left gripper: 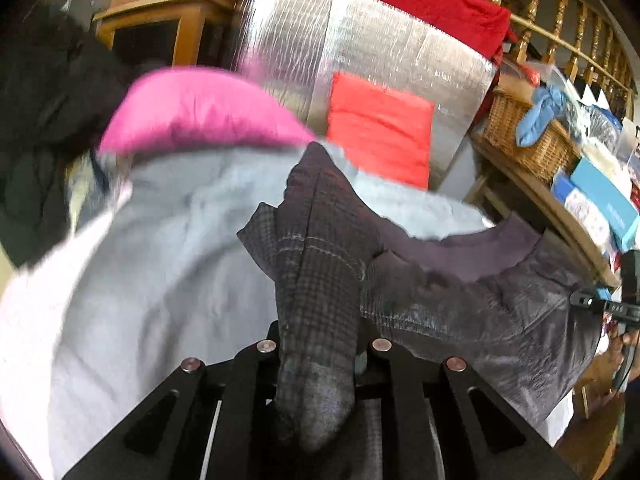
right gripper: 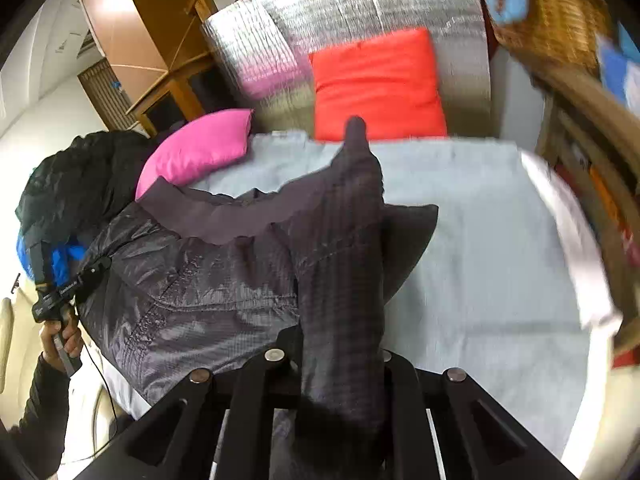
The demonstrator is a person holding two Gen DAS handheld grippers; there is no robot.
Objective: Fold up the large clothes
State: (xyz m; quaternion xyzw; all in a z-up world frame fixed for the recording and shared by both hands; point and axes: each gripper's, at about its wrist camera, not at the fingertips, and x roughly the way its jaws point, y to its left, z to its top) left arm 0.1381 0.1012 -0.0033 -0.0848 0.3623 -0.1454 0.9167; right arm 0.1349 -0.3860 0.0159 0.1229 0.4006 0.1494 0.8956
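A wicker basket (left gripper: 532, 136) sits on a wooden shelf up and to the right of the left hand-held gripper (left gripper: 320, 364); a pale blue cloth (left gripper: 540, 112) hangs over its rim, and what else lies inside is too blurred to name — probably bags or packets.

Both hand-held grippers tilt downward over a bed covered by a light grey sheet (right gripper: 480, 240). The left one is clenched on a bunched fold of a dark grey-purple jacket (left gripper: 460, 300), the fabric rising straight out from between its jaws. The right hand-held gripper (right gripper: 340, 360) is likewise clamped on another fold of the same jacket, which stands up ahead of it in a tall ridge. The jacket hangs stretched between the two, its ribbed collar forming the far edge, lifted above the sheet.

Beyond the grippers lie a pink pillow (right gripper: 196, 148) and a red cushion (right gripper: 380, 84), the cushion leaning on a silver foil-covered panel (left gripper: 360, 40).

Only the right wrist view shows the person's left hand (right gripper: 60, 340) in a dark sleeve, gripping the handle of its tool at the far left, with a heap of dark clothing (right gripper: 80, 176) behind. Only the left wrist view shows the red garment (left gripper: 420, 4) draped over the panel's top and the wooden railing (left gripper: 568, 32) behind it.
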